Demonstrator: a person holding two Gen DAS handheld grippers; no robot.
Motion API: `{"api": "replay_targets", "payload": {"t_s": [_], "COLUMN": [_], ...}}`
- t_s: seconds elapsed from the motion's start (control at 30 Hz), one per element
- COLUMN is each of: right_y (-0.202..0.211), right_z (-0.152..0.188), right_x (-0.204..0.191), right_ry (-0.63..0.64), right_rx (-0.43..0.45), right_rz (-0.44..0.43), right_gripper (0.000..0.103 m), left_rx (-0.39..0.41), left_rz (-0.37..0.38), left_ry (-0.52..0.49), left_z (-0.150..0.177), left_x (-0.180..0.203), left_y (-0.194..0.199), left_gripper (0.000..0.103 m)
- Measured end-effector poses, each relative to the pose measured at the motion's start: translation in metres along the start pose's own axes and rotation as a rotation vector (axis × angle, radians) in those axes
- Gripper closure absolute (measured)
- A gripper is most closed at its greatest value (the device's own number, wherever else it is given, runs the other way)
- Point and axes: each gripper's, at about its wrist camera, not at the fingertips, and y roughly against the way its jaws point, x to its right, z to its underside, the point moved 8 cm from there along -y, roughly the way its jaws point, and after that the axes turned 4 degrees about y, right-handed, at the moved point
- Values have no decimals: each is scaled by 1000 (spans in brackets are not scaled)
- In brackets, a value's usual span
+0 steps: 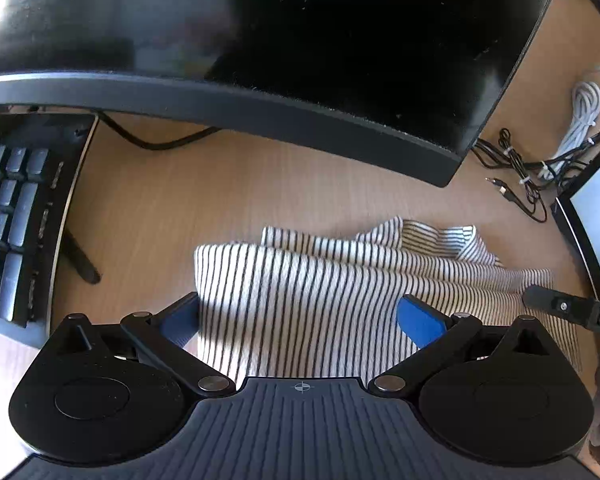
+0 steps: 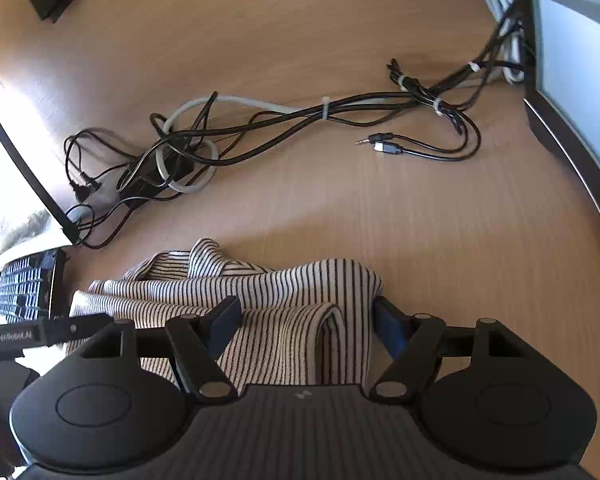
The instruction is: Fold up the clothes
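**Striped garment part-folded on desk, both grippers spread over it**

Where the garment [image 1: 320, 280] lies, it sits on the wooden desk [image 1: 180, 200] in front of the monitor [image 1: 260, 60], between the keyboard [image 1: 12, 216] on one side and a second screen [image 2: 572, 80] on the other. A tangle of cables [image 2: 220, 132] lies beyond it, apart from the cloth.

Condition of the garment: it is gathered into a rough bundle, not flat. In the right wrist view a rolled, doubled edge shows at the near right, with a further layer draped over it. The far edge is rumpled, with a loose flap or collar standing up. Layers overlap, so some folding is present, but edges are not squared and the stack is uneven.

Left gripper [image 1: 300, 316]: jaws stand wide apart, one blue pad at each side of the cloth's near left portion. Nothing is clamped between them; whether the pads touch the fabric cannot be told.

Right gripper [image 2: 306, 322]: jaws likewise wide apart, straddling the doubled edge. Nothing is pinched.

Judgement on progress: the cloth is partly folded at best. This state fits either a bundle being gathered for a further fold or one just released after a fold. A tidy result would want the far rumple smoothed and the edges aligned.
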Motion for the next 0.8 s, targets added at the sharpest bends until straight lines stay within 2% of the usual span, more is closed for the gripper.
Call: {"api": "replay_targets", "payload": {"t_s": [0.13,0.2,0.23,0.27,0.33,0.4,0.47,0.63,0.8], "right_y": [2,-2,-4,-6,-9,1,19,94,161], "right_z": [2,-1,-2,-3,-7,-10,-13,-2,54], "right_x": [-3,-5,-6,-8,-9,-13,-20,-56,-84], "right_ry": [19,54,73,93,83,78,86,185,295], "right_rx": [-1,5,9,12,4,21,56,117,89], "right_rz": [-20,-15,-12,-9,-34,-55,-74,-132,-110], "right_gripper": [30,41,51,62,70,75,78,80,84], "left_rx": [20,23,25,27,30,41,67,146,137], "left_rz": [30,37,41,44,51,59,78,188,271], "left_ry": [11,-4,-12,-20,-36,-48,-51,-107,-90], "left_z": [-4,-5,-5,-6,-7,-8,-7,4,40], "left_x": [-3,-2,-1,-1,1,1,-1,-6,-23], "left_y": [1,2,3,4,6,12,32,104,154], "left_gripper": [0,3,6,15,30,59,73,77,82]}}
